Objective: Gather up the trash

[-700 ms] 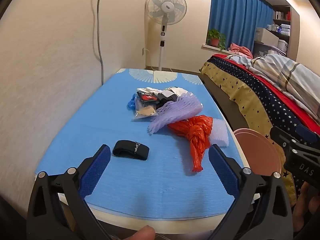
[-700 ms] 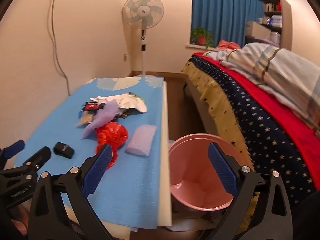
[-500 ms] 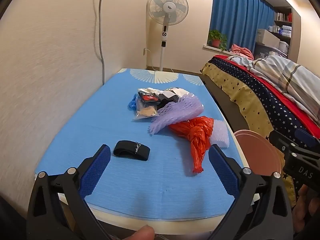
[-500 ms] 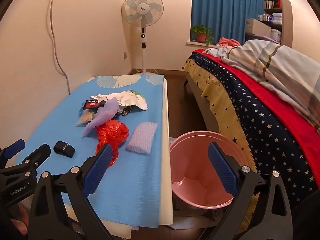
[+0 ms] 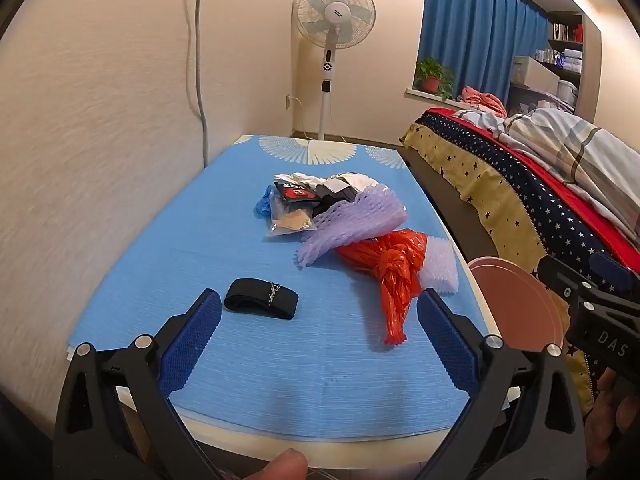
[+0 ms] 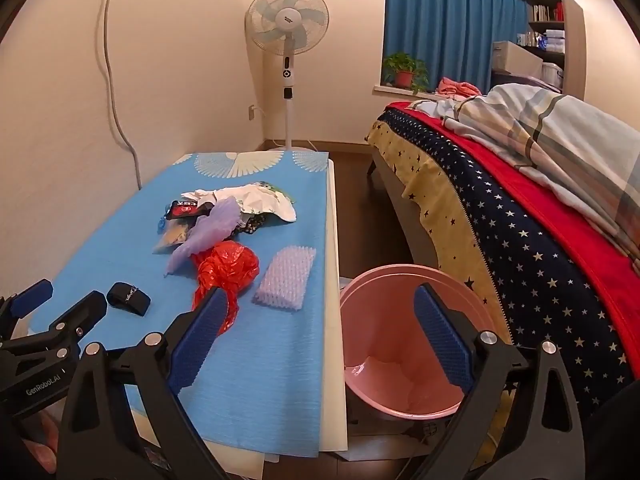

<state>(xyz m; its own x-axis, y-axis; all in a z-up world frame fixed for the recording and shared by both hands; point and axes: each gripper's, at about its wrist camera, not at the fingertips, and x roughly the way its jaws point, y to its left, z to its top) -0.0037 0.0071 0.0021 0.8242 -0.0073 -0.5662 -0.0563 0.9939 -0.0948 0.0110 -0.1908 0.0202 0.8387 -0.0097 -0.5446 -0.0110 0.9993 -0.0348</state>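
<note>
The red plastic bag [image 5: 390,270] lies lengthwise ahead of the empty, wide-apart right gripper [image 6: 320,340], nearer than the equally spread left gripper [image 5: 320,344].

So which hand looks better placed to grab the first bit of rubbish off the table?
Probably the left. The left gripper is open over the blue mat, facing the red plastic bag, while the right gripper, also open, hangs mostly over the pink bin.
</note>
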